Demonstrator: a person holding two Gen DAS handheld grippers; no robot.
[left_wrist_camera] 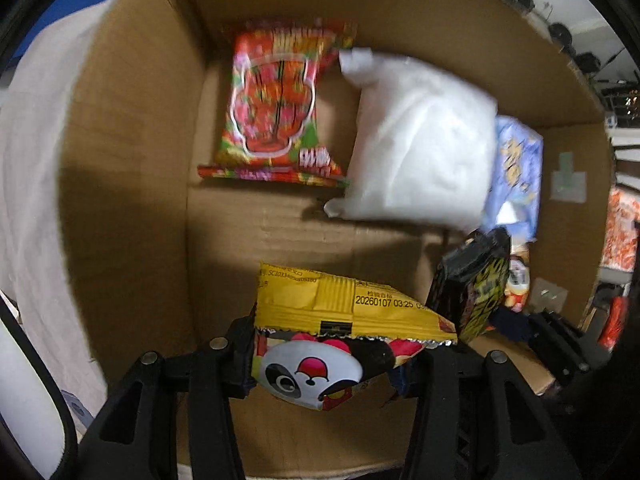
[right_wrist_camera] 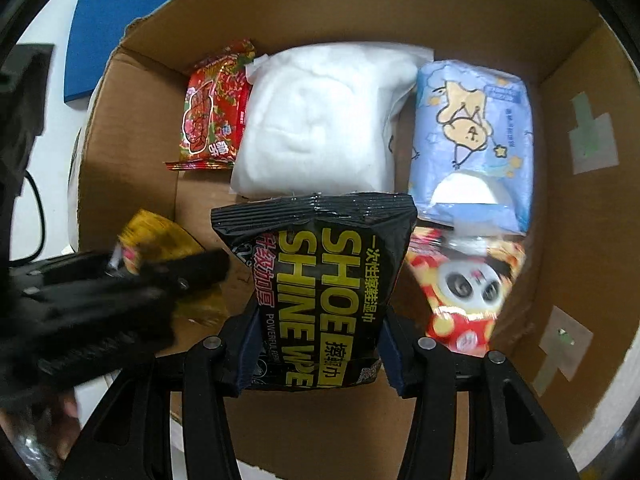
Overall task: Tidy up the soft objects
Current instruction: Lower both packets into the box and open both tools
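Big cardboard box [right_wrist_camera: 560,240] already holding a puffy white pack [right_wrist_camera: 316,128], blue tissue pack [right_wrist_camera: 472,136] and red snack bag [right_wrist_camera: 212,120]. Black wipes pouch [right_wrist_camera: 324,292] over the box middle: light, squishy, slick film, best pinched across its body. Right gripper [right_wrist_camera: 316,364] clamped on its lower sides. Left gripper [left_wrist_camera: 336,356] squeezing a crinkly yellow panda bag [left_wrist_camera: 348,312] by its sealed edge, hovering inside too.
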